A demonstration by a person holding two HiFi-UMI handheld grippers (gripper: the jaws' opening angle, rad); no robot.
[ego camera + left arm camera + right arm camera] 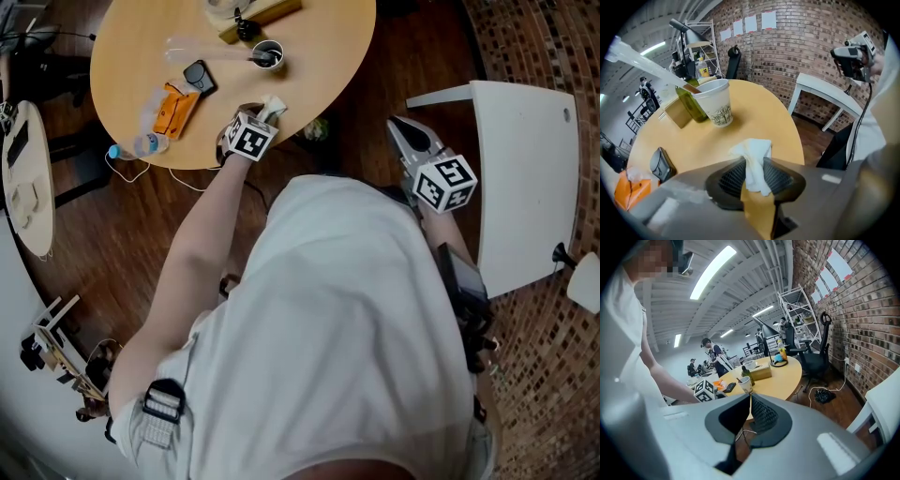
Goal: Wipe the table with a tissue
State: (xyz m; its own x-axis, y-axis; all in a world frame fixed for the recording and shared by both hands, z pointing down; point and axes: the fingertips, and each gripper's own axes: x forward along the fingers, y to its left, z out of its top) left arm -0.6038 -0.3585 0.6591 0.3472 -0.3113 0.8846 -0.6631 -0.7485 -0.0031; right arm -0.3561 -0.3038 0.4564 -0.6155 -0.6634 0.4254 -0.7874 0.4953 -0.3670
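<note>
A crumpled white tissue [752,159] sticks up from between the jaws of my left gripper [753,177], which is shut on it. This gripper [260,116] tilts down over the near edge of the round wooden table [319,56], with the tissue [273,106] showing at its tip. My right gripper [411,139] hangs off the table to the right, over the floor. Its jaws [750,397] meet at the tips with nothing between them.
On the table stand a paper cup [716,103] with a stirrer, a green bottle [691,107] and a brown box. A black case [199,77], an orange packet [175,110] and a water bottle [141,145] lie at the left. A white desk [525,178] stands on the right.
</note>
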